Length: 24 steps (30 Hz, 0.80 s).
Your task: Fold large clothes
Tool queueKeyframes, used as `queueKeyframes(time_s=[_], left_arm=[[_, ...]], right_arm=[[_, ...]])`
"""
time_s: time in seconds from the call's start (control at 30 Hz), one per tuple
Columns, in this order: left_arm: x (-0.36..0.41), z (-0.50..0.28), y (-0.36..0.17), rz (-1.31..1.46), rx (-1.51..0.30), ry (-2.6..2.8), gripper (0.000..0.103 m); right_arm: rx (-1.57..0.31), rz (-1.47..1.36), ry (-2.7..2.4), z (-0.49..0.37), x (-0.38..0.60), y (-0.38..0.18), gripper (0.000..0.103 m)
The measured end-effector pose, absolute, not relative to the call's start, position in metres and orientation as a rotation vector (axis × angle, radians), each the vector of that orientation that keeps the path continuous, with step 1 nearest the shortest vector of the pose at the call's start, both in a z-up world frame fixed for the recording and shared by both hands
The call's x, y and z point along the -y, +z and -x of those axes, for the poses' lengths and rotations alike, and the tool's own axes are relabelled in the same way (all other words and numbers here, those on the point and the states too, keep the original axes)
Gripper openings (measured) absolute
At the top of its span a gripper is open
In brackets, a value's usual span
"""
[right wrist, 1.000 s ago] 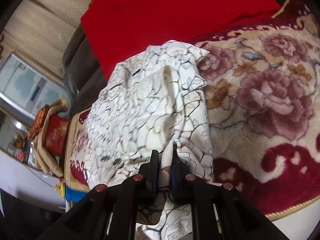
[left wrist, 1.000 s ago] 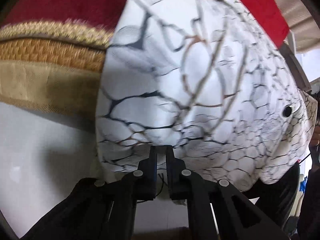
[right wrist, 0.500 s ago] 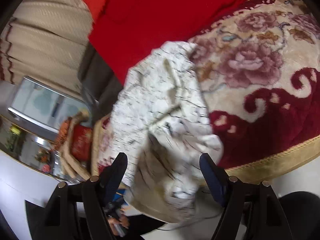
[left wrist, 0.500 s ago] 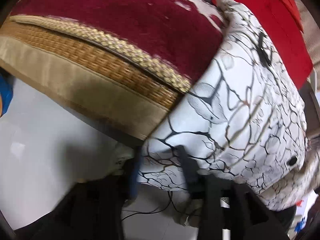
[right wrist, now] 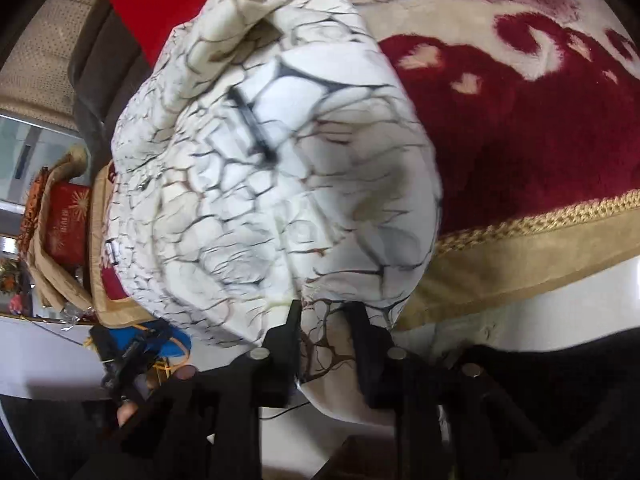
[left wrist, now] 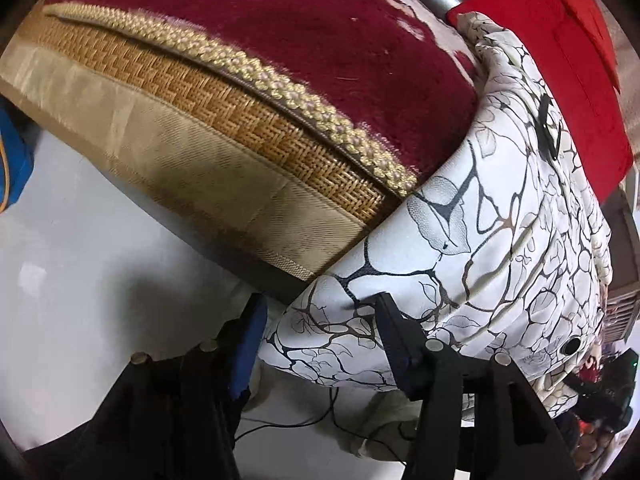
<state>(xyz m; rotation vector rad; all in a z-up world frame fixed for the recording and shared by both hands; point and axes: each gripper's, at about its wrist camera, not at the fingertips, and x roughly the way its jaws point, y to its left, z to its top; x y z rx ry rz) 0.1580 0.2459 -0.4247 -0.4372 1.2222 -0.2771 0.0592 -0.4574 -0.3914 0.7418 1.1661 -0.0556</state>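
The garment is white cloth with a dark crackle print and black buttons. It lies on the bed and hangs over its front edge, in the left wrist view [left wrist: 500, 232] and the right wrist view [right wrist: 280, 168]. My left gripper [left wrist: 320, 312] is open, jaws wide apart, with the hanging corner of the garment between them. My right gripper [right wrist: 324, 316] is open with a narrower gap. A fold of the garment's hem sits between its fingers, not pinched.
The bed carries a dark red floral blanket [right wrist: 520, 128] with gold braid trim [left wrist: 248, 68] and a woven mat edge. A red cloth [left wrist: 560, 60] lies at the far side. White floor [left wrist: 80, 320] lies below. Clutter and a blue object [right wrist: 168, 344] sit left of the bed.
Both grippers opened and let go of the garment, which dropped onto the bed edge. The right gripper's jaws then narrowed around the hem. Both cameras moved lower and closer to the bed's front.
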Motion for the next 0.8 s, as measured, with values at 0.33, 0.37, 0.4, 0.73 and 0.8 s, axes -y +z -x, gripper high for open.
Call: queueKeyframes(time_s=[0.33, 0.37, 0.4, 0.73, 0.8], left_arm=[[-0.261, -0.157, -0.392, 0.485, -1.137, -0.237, 0.057], [-0.263, -0.155, -0.389, 0.492, -1.126, -0.234, 0.057], [-0.267, -0.157, -0.387, 0.502, -1.124, -0.233, 0.057], [-0.273, -0.149, -0.404, 0.508, -1.188, -0.254, 0.057], [-0.268, -0.151, -0.401, 0.499, -1.192, -0.252, 0.057]], right_arm=[[-0.785, -0.681, 0.288, -0.087, 0.437, -0.229, 0.010], [-0.719, -0.671, 0.284, -0.096, 0.441, -0.207, 0.010], [-0.679, -0.662, 0.262, -0.103, 0.445, -0.193, 0.010], [-0.721, -0.761, 0.097, -0.145, 0.511, -0.223, 0.009], [-0.760, -0.729, 0.119, -0.130, 0.506, -0.234, 0.010]])
